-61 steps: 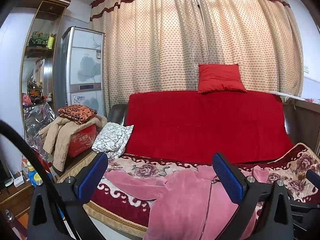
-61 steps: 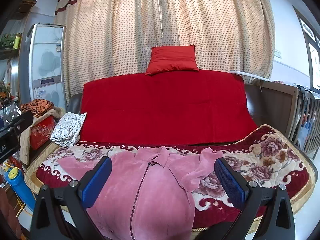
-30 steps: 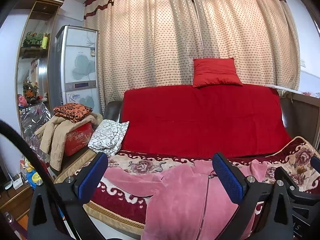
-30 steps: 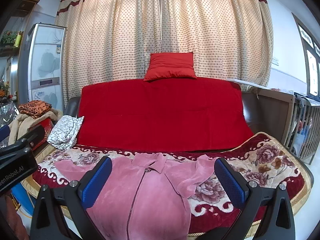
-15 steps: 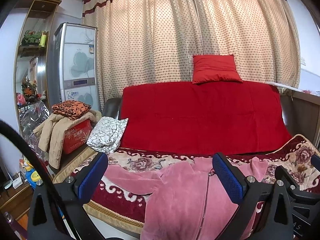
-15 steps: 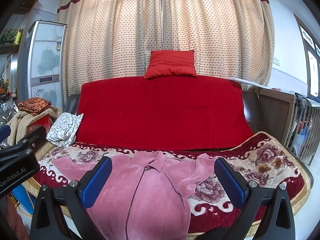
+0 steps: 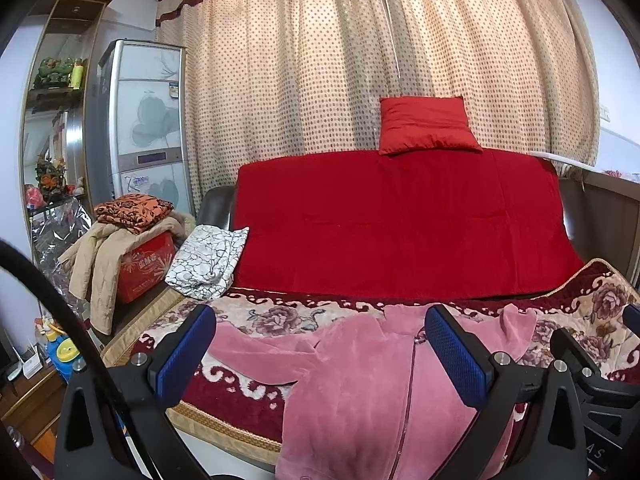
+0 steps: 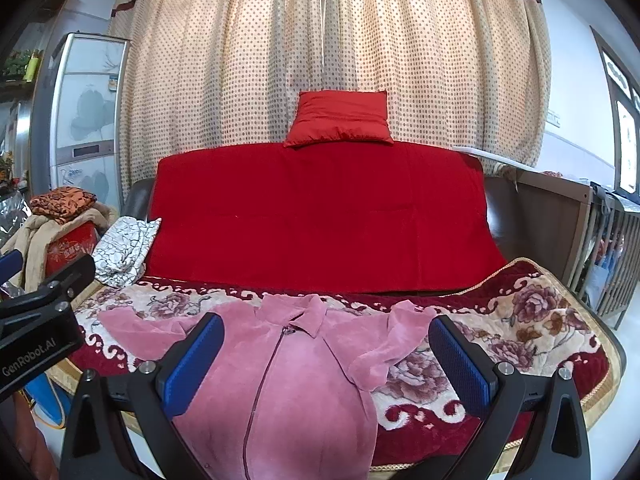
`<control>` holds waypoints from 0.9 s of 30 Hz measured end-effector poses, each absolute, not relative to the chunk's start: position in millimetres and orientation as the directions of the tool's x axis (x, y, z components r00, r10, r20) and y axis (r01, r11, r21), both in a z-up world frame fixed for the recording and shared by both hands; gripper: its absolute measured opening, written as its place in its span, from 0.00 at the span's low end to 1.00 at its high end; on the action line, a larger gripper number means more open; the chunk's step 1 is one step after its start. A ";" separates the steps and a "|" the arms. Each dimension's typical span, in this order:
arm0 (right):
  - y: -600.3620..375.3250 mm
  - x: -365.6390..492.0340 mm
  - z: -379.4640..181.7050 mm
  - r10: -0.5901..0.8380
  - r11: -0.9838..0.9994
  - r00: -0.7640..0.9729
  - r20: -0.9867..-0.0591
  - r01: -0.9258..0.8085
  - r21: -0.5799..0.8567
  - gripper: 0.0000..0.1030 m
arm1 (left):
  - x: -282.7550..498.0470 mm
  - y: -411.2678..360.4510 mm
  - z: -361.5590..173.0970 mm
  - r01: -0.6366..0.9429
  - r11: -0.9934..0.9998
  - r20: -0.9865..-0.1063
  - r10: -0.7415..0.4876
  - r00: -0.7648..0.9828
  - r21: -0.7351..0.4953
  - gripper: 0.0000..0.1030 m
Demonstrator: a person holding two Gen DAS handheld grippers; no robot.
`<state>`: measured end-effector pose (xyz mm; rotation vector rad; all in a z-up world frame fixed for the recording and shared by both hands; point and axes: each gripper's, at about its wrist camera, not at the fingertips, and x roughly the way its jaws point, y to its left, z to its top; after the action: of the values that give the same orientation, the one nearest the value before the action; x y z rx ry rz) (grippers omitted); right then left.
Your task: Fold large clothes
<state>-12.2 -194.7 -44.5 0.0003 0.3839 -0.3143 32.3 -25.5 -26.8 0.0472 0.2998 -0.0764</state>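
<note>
Both your left tongs [image 7: 320,354] and right tongs [image 8: 326,360] gape wide, holding nothing; that plush pink zip-front jacket [image 8: 288,376] overhangs the floral sofa cover [image 8: 520,320] edge, so one careless tug slides it floorward

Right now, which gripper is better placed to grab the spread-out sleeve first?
Left. The left gripper sits open toward the pink jacket's outstretched sleeve. The right gripper, also open, faces the zipper and the other, bunched sleeve.
</note>
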 end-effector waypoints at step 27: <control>-467.7 164.4 -193.4 0.042 0.766 0.785 -0.618 0.372 0.525 1.00 | 288.2 -92.4 -201.8 0.130 0.989 -0.701 -0.138 0.700 -0.065 1.00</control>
<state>164.4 -467.7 -193.4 0.6848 0.6538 -0.1937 288.2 -92.4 -201.8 -0.0110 0.7815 -0.1488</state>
